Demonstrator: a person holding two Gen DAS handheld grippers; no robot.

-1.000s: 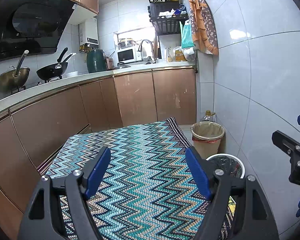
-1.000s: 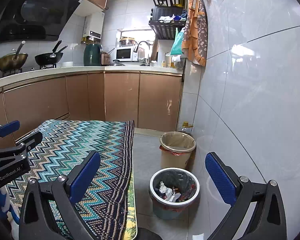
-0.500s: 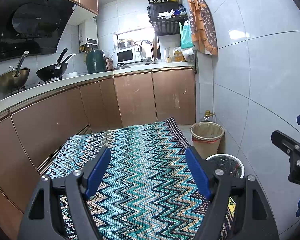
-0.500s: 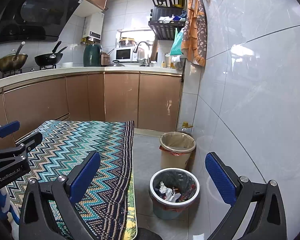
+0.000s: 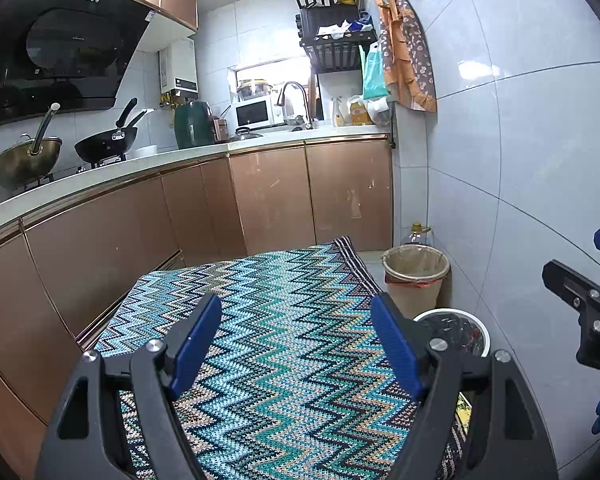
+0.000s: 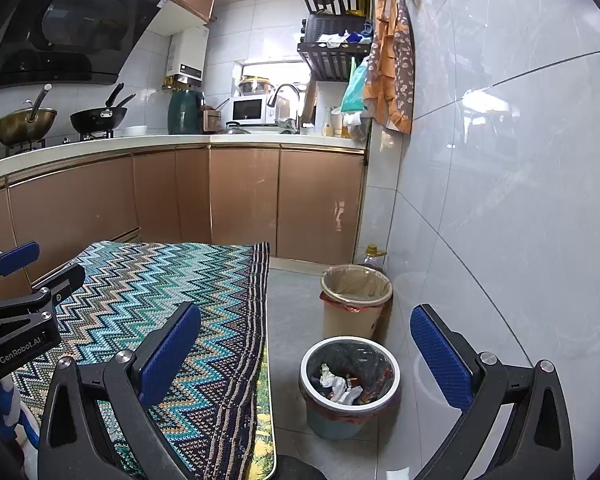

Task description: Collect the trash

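Right wrist view shows the right gripper [image 6: 306, 344] spread wide with nothing between its blue pads, hanging above a white-rimmed trash bin [image 6: 350, 384] that holds crumpled paper trash [image 6: 340, 386] on the floor against the tiled wall, just in front of a beige lined bin [image 6: 355, 300]. Left wrist view has the left gripper [image 5: 296, 340] equally wide and empty over the zigzag-patterned cloth [image 5: 284, 340] on the table.

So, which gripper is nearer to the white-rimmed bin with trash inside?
Right. The right gripper hovers open almost directly above the white-rimmed bin. The left gripper is open over the zigzag cloth, with the bin off to its right.
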